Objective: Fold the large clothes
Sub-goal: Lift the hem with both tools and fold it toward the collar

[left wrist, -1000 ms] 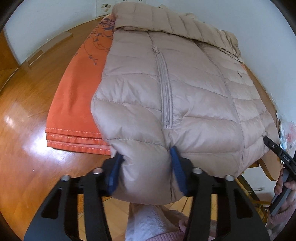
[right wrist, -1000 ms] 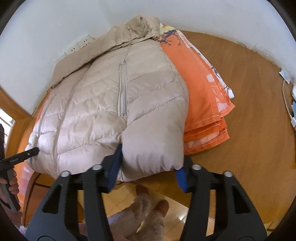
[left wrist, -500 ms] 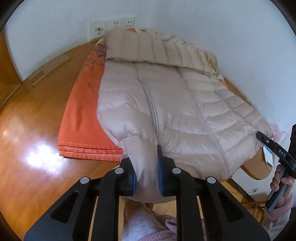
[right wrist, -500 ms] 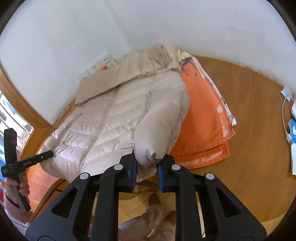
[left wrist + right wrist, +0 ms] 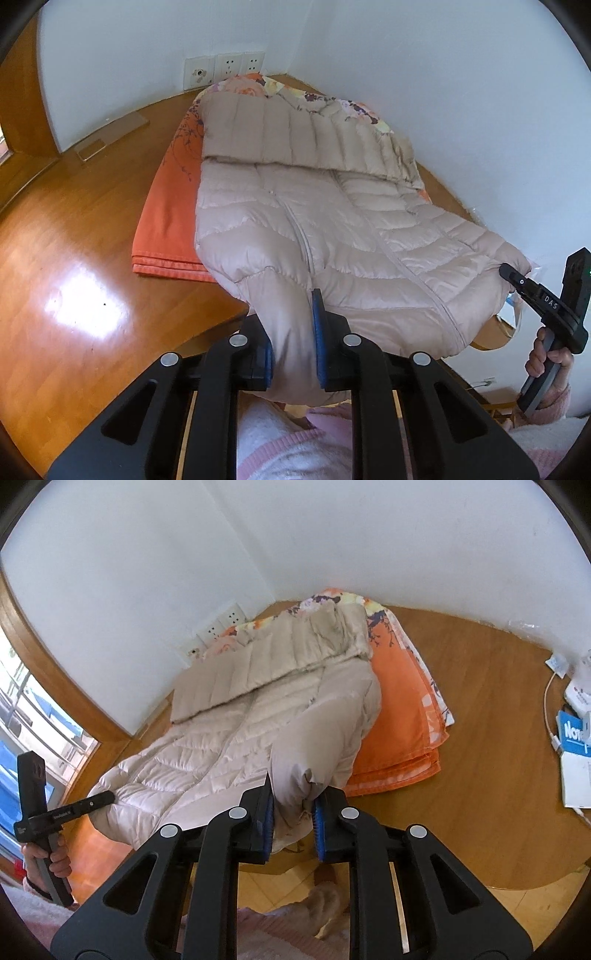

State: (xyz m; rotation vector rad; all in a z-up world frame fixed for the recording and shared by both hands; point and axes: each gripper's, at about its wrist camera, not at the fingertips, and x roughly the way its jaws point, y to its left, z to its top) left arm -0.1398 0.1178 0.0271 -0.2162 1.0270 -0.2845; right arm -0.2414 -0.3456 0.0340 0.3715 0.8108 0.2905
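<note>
A folded orange cloth with a floral edge lies on a glossy wooden tabletop — wall sockets behind it, papers and a white cable at one side.

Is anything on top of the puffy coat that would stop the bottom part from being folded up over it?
Nothing visible. Both grippers, left gripper and right gripper, already pinch the hem corners of the beige puffer jacket, jaws shut on the fabric. The jacket's top surface is bare up to its folded hood. It lies on an orange blanket.
</note>
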